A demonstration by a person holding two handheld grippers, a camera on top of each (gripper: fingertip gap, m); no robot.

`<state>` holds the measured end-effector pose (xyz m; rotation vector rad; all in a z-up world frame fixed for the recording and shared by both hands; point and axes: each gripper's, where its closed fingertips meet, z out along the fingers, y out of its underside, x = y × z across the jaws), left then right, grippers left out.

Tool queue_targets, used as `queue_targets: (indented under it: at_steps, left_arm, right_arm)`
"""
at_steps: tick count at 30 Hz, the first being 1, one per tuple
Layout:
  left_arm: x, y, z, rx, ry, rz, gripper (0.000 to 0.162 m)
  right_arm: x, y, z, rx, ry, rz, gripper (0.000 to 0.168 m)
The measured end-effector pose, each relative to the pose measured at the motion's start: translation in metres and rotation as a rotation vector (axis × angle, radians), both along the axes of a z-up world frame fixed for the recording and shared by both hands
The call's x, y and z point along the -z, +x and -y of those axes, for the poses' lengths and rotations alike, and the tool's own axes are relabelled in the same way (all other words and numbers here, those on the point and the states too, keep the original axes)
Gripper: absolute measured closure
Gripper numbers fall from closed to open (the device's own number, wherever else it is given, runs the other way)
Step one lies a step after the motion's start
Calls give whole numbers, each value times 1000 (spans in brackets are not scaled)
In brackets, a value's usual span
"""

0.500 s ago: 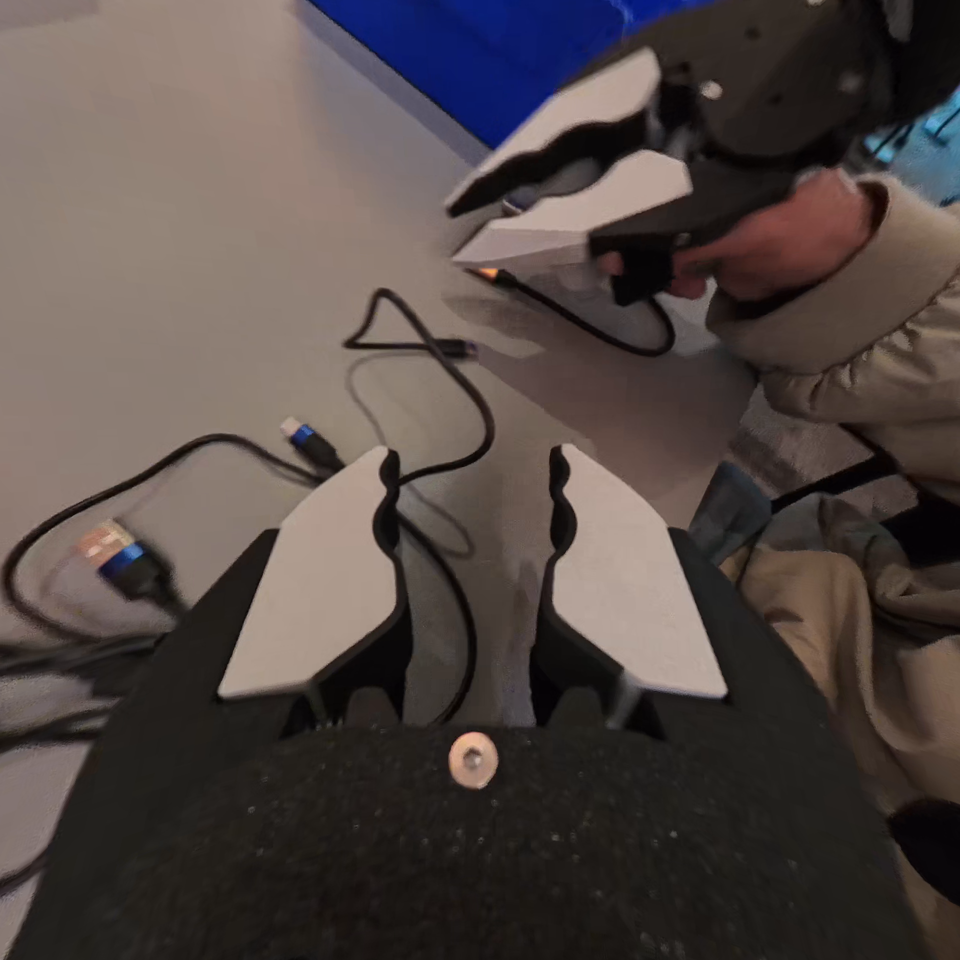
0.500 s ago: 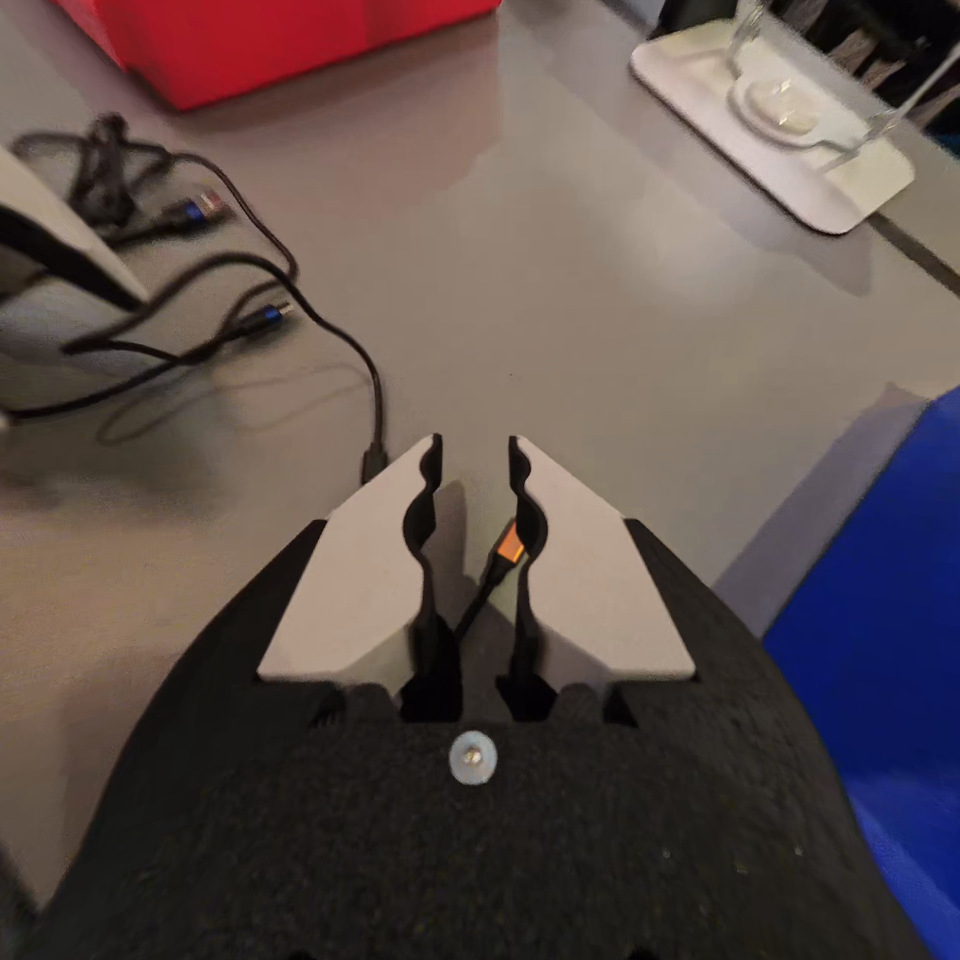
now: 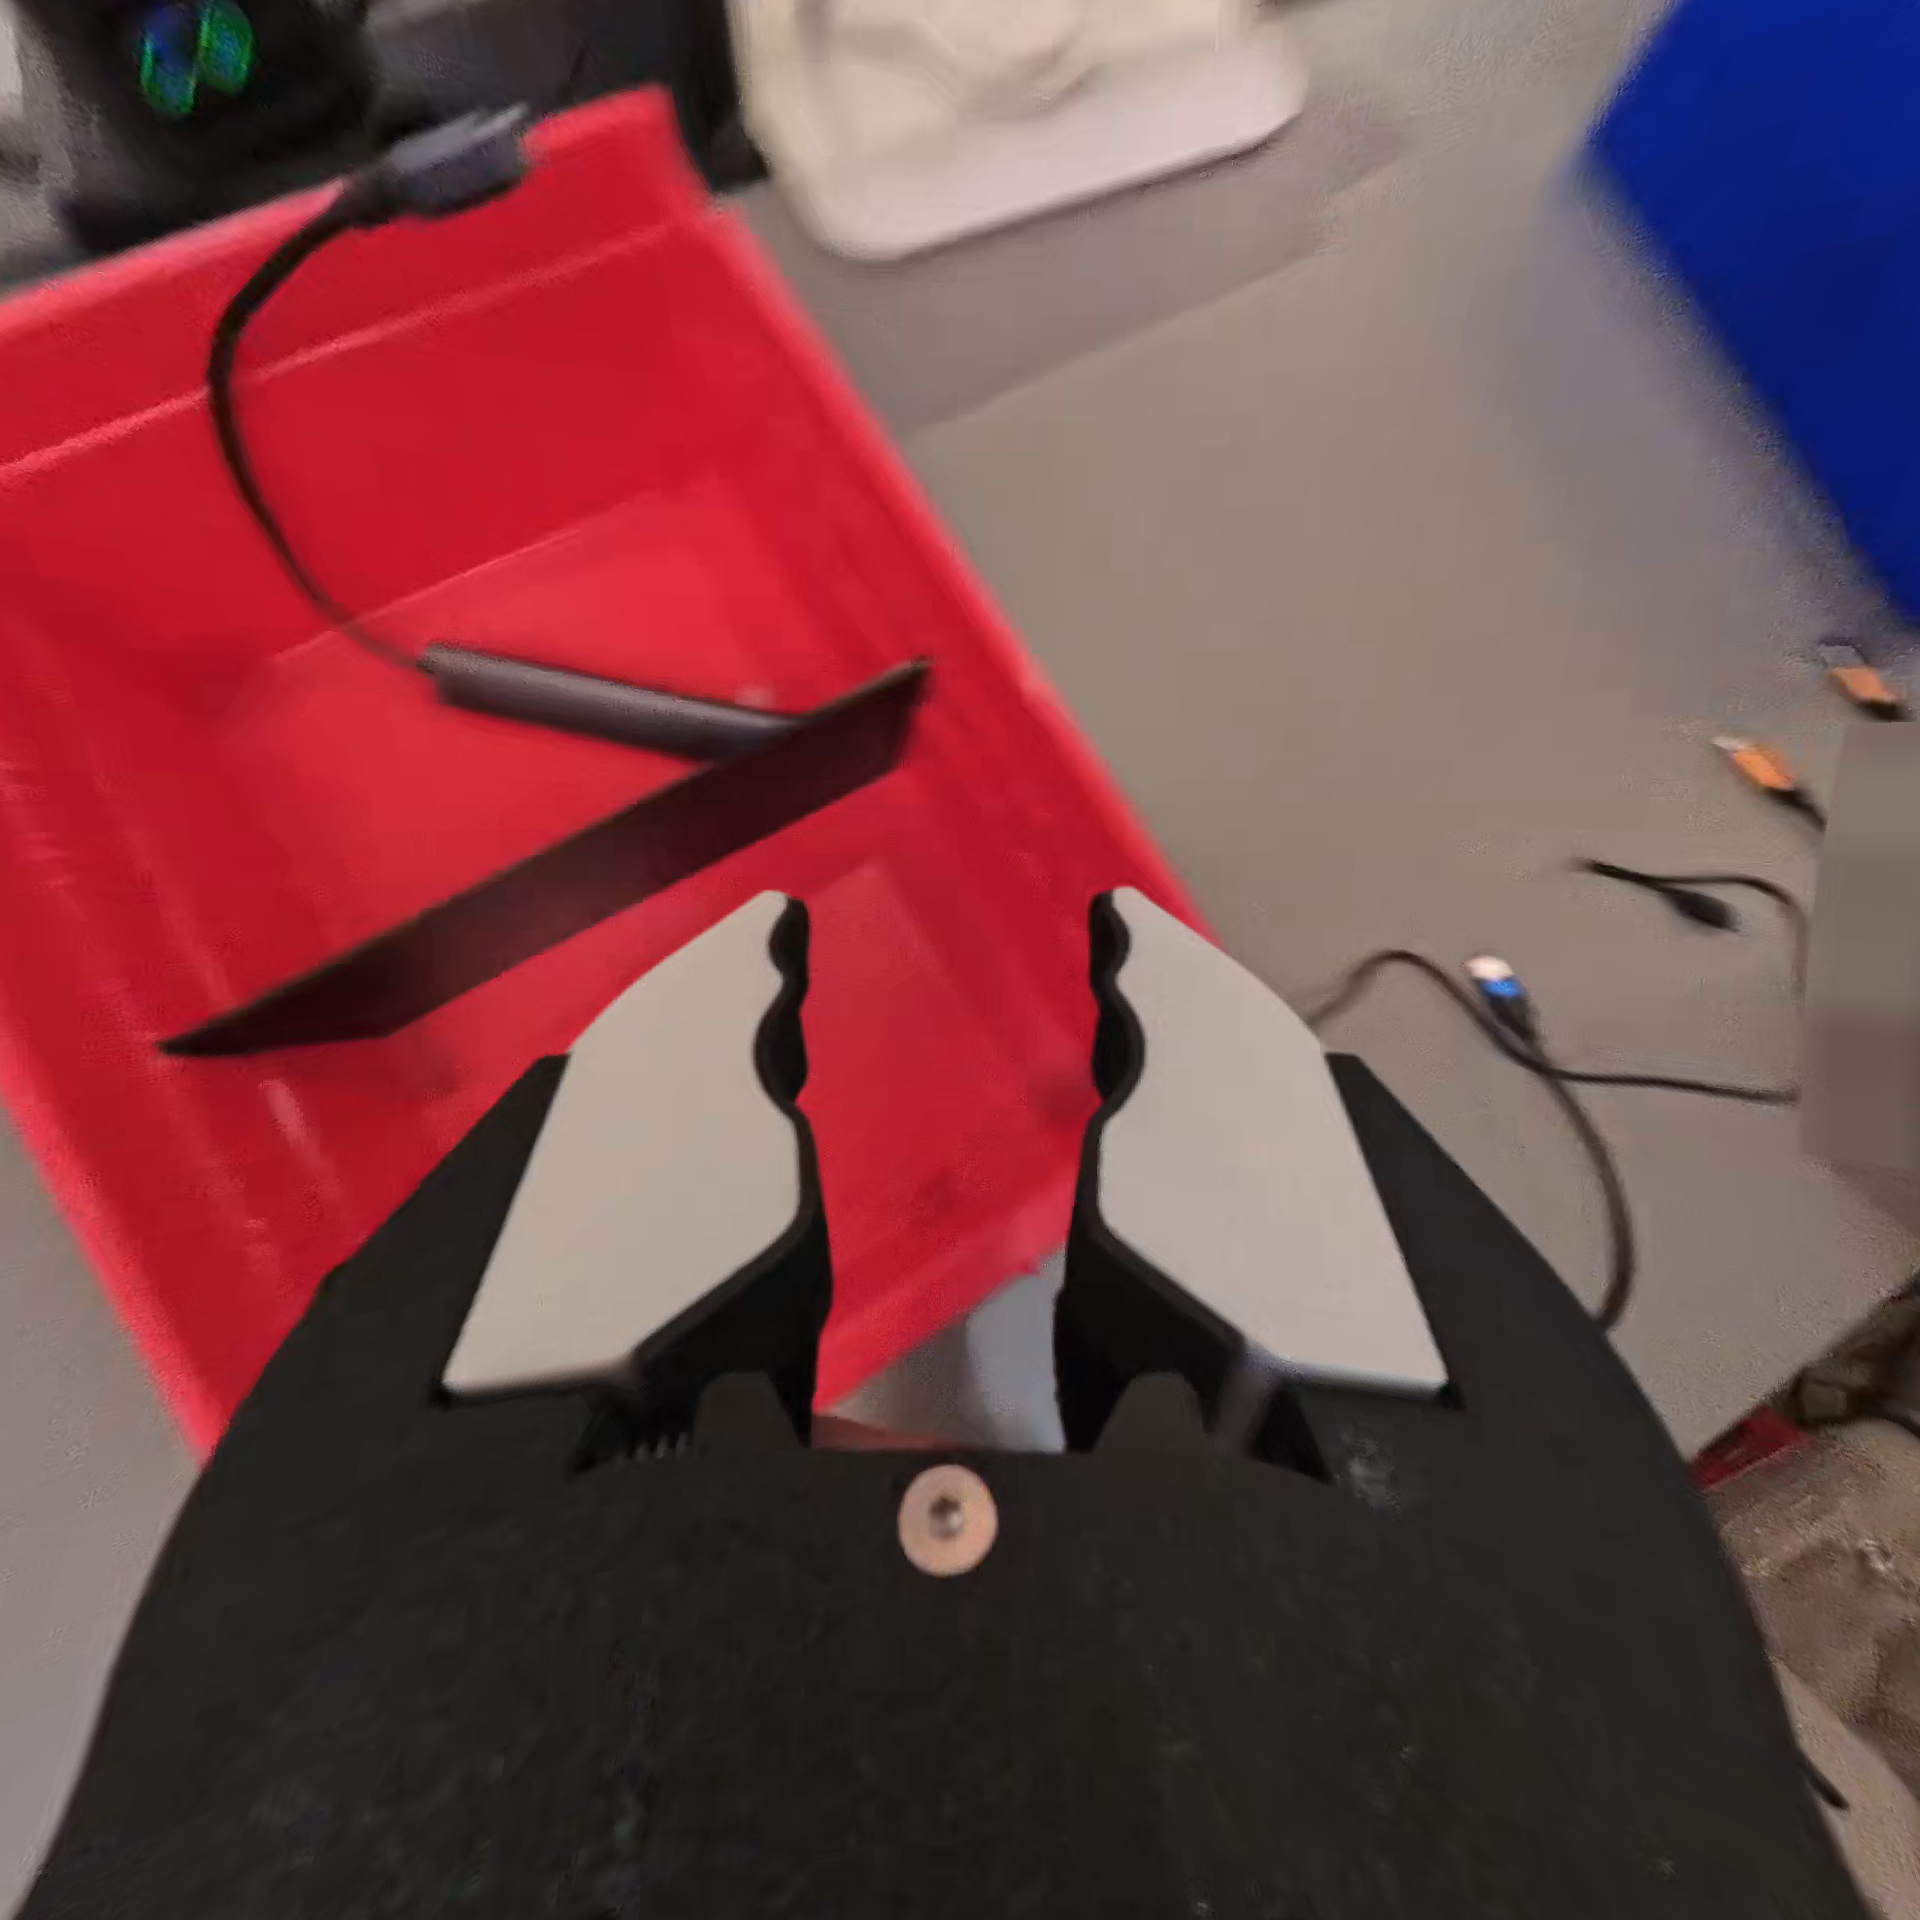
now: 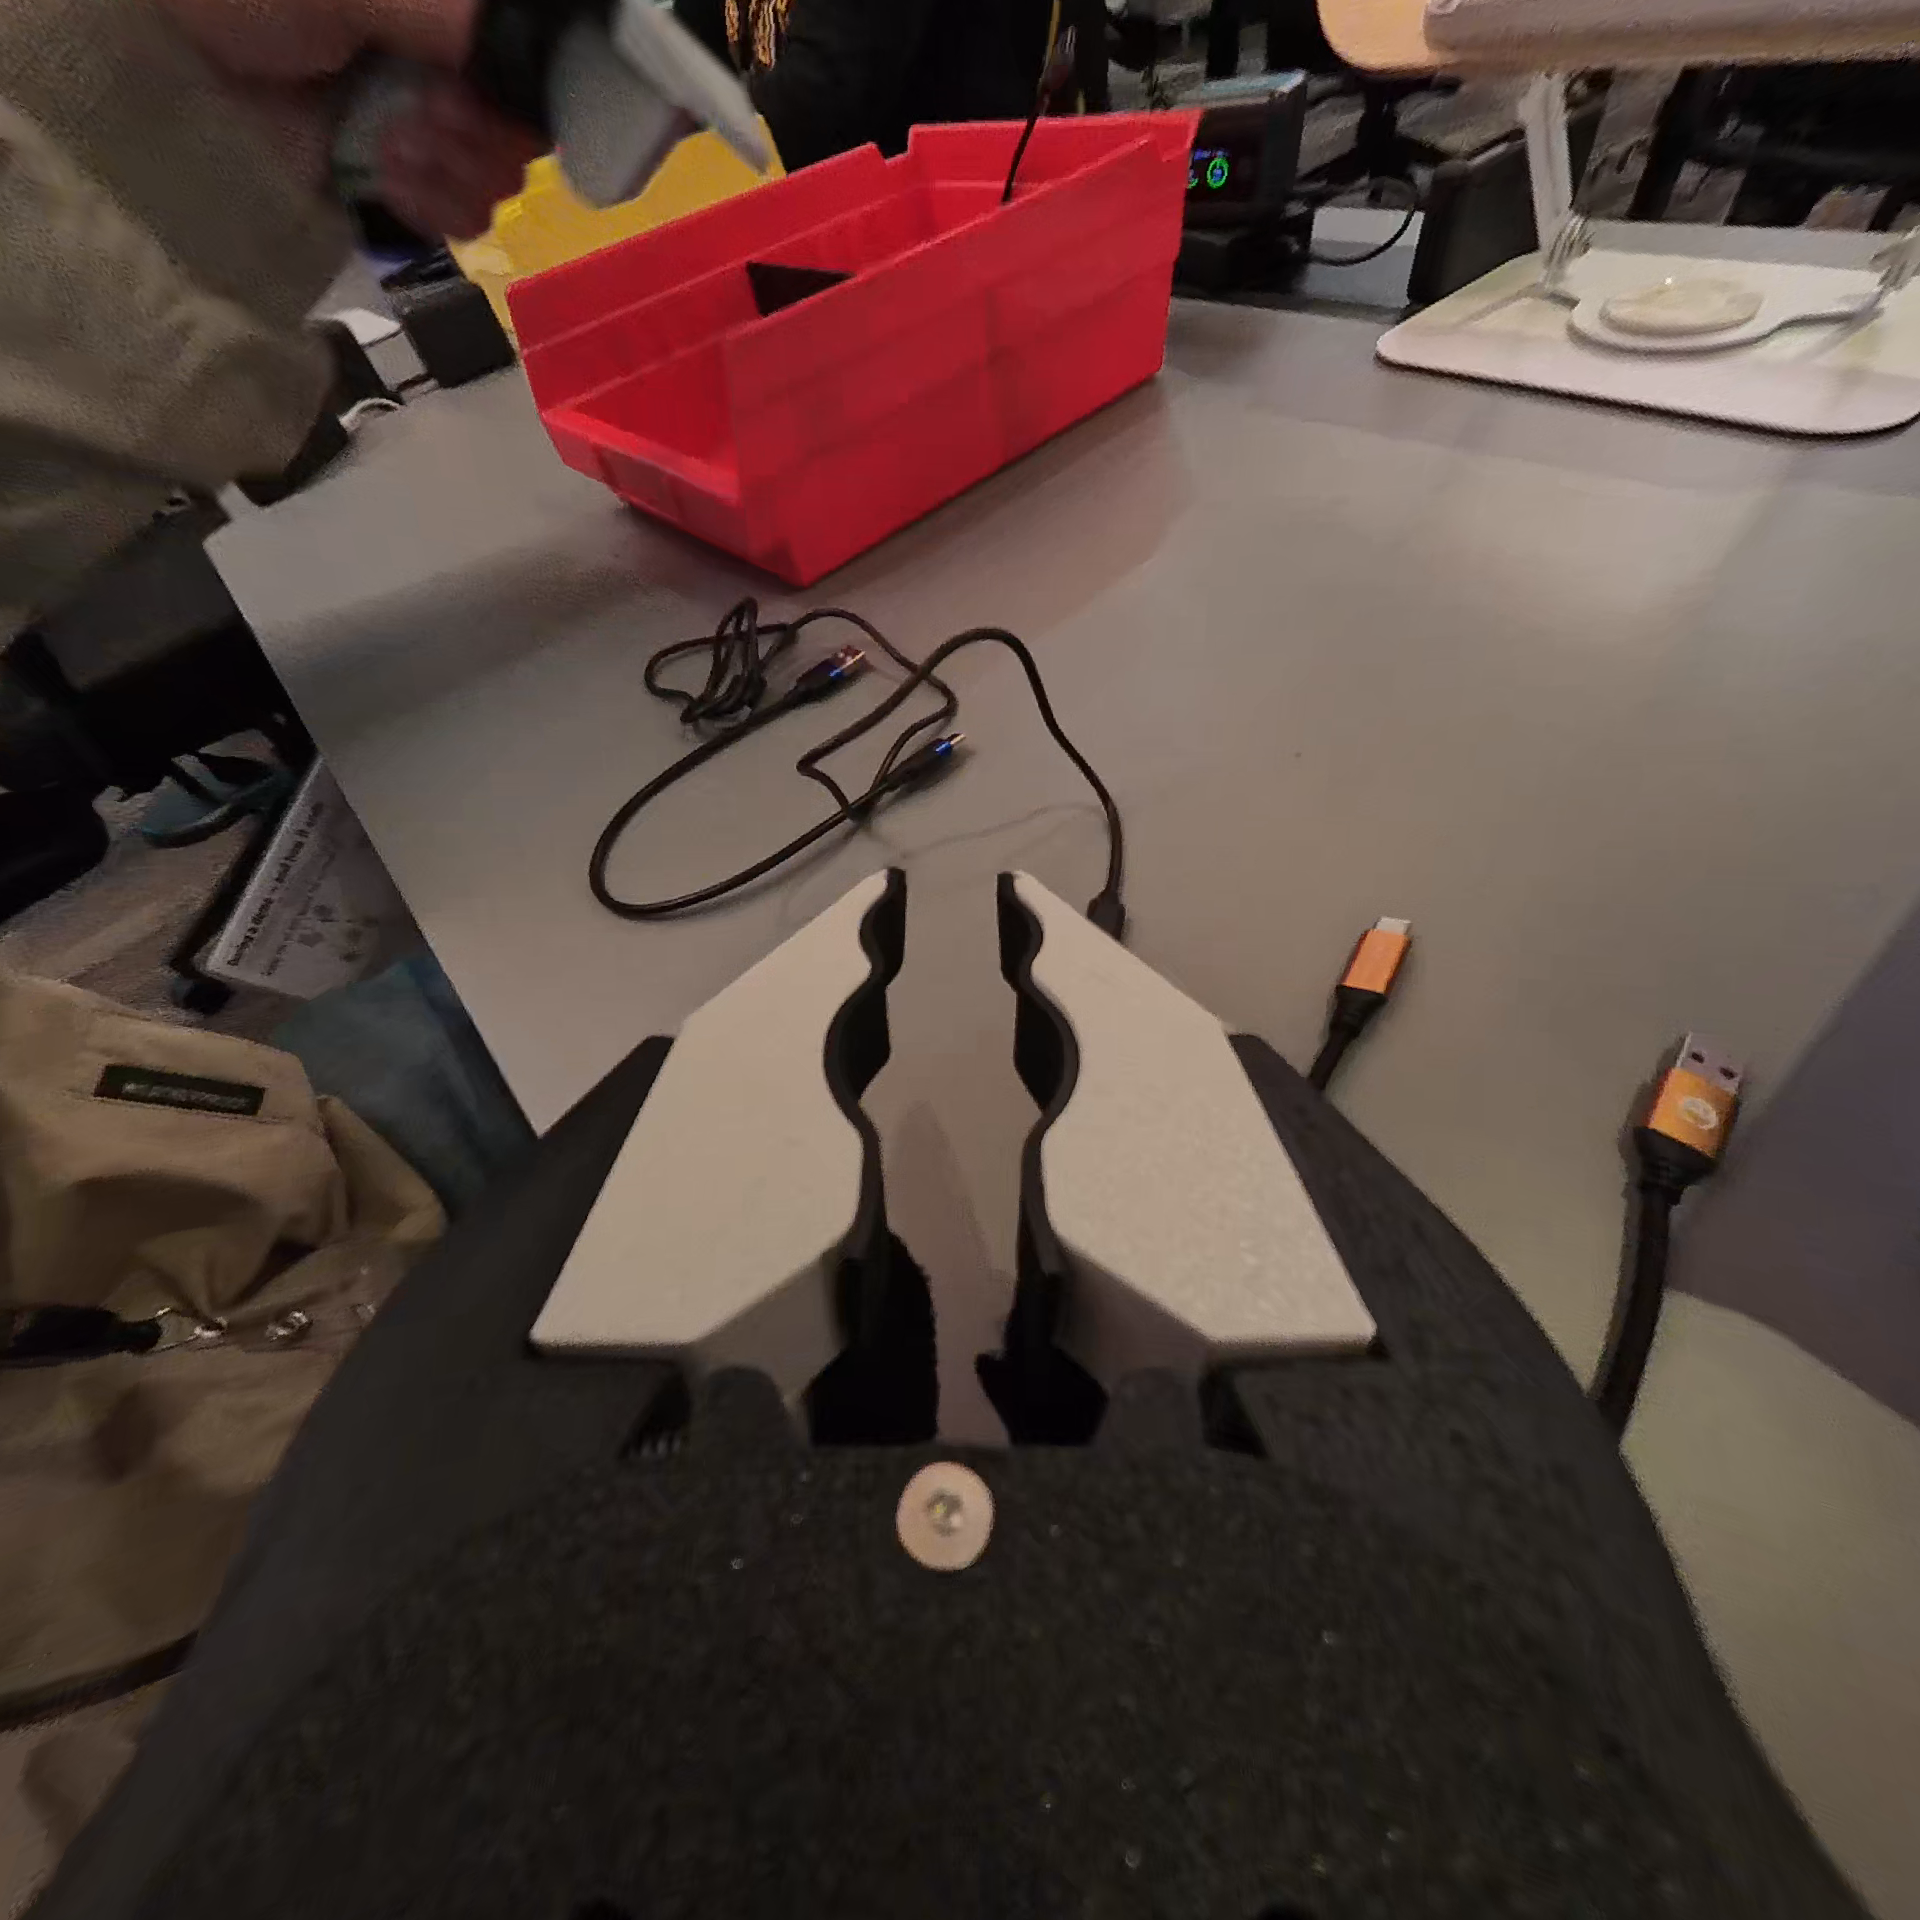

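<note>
Left wrist view smeared by motion throughout. The blue block [image 3: 1787,260] at upper right is cut by the frame edge — its kind cannot be told. The red plastic bin [image 3: 540,499] is clipped at the left edge; its floor is partly hidden by a black divider strip [image 3: 582,862]. In the right wrist view the far-off left gripper [image 4: 644,114] is blurred and cut by the top edge — jaw state not readable. The orange-collared braided cable [image 4: 1683,1132] is lost behind the right gripper's body.

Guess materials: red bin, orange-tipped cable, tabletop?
Red bin: likely moulded plastic, uniform colour with ribbed, stepped walls. Orange-tipped cable: looks braided fabric sleeve, orange collars probably anodised metal, given the satin sheen. Tabletop: smooth grey, softly reflective; laminate or coated metal, cannot tell.
</note>
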<state>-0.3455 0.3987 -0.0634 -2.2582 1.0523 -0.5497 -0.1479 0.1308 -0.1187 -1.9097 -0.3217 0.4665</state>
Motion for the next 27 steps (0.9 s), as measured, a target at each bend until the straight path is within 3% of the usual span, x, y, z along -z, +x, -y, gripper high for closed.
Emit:
queue_targets:
  at_steps: [3, 6, 8, 12, 14, 15, 21, 27]
  left_arm:
    - [21, -2, -78, -108, -118, -143, 87]
    - [43, -3, -142, -219, -166, -216, 87]
    - [64, -8, -166, -275, -215, -293, 87]
    - [106, -18, -174, -334, -326, -441, 91]
    - [110, -14, -179, -361, -325, -410, 95]
    - [109, -13, -183, -384, -320, -383, 105]
    - [92, -7, -189, -402, -307, -172, 162]
    - [38, 0, -175, -271, -112, -101, 162]
  right_arm:
    - [6, -1, 0, -24, -41, -46, 149]
    - [4, 2, 1, -22, -29, -43, 149]
    - [5, 6, 1, -19, -34, -42, 149]
    - [5, 11, 3, -17, -43, -79, 149]
    - [9, 11, 5, -23, -59, -82, 148]
    - [11, 11, 5, -26, -67, -81, 148]
    - [12, 10, 8, -27, -66, -72, 148]
    - [10, 9, 7, -24, -54, -59, 149]
